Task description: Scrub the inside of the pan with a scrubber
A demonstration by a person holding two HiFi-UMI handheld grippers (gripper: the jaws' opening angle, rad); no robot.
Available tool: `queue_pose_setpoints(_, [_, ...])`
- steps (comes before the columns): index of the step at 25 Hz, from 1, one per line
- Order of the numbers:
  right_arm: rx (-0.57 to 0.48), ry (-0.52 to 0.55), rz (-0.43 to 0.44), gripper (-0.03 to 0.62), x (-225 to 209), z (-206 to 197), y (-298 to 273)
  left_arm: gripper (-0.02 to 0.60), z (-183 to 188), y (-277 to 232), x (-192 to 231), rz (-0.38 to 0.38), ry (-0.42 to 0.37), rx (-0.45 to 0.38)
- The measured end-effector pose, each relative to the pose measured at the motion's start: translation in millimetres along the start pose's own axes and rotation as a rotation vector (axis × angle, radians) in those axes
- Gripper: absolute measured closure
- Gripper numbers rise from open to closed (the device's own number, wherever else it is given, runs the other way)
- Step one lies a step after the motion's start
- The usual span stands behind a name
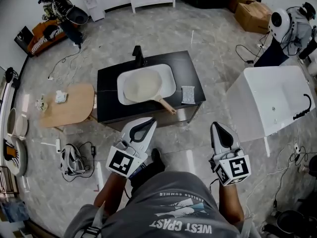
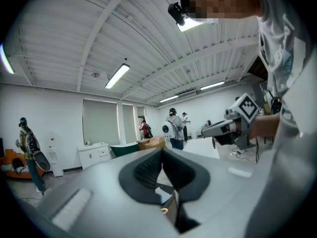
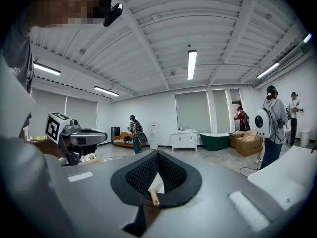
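- Nearest of all, in front of the person's grey shirt [image 1: 168, 202], are the left gripper [image 1: 151, 122] and the right gripper [image 1: 216, 125]. Both are short of the counter [image 1: 109, 108].
- Each gripper view shows its own jaws clenched tip to tip with nothing between them, on the left gripper [image 2: 162, 152] and the right gripper [image 3: 157, 155] alike.
- The pan [image 1: 142, 86] lies in the white basin [image 1: 170, 72] sunk into the black counter. Its pale inside faces up, and its wooden handle [image 1: 167, 105] reaches out over the near rim toward the right.
- The scrubber [image 1: 188, 94], a flat grey pad, lies on the counter just right of the basin. It is near the handle's end but apart from it.
- I judge the step in hand to be the approach, since nothing has been picked up yet.
- The right gripper is on the scrubber's side. Its jaws should part before it arrives, then pinch the pad across an edge, because the pad lies flat.
- The left gripper would do well to grasp the handle, so the pan cannot slide or spin in the basin under the strokes.
- A black faucet [image 1: 137, 56] stands at the basin's far edge, so strokes should stay short of it.
- Further out, a wooden table [image 1: 74, 105] on the left and a white bathtub [image 1: 267, 103] on the right stand well clear of the counter.
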State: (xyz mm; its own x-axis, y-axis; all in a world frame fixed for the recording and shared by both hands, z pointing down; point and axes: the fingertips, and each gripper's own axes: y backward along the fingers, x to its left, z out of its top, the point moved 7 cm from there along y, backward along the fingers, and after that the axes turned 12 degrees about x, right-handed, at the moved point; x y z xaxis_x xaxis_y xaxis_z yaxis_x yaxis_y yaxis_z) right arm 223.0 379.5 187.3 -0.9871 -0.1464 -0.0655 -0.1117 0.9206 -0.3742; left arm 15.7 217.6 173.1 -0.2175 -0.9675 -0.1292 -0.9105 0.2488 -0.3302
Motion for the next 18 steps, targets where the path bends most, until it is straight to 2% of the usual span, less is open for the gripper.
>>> queue_pose_setpoints(7, [0.003, -0.001, -0.037, 0.592, 23.7, 27.8, -78.3, 0.58, -4.5, -24.5, 86.9, -0.058, -0.017, -0.021])
queue_pose_setpoints(10, [0.018, -0.005, -0.064, 0.592, 31.3, 36.3, -104.8, 0.58, -8.6, -27.0, 118.1, -0.073, 0.004, -0.027])
queue_pose_setpoints(18, [0.08, 0.024, -0.077, 0.592, 53.4, 42.8, -158.7, 0.58, -36.3, -29.9, 172.3, -0.08, 0.056, -0.031])
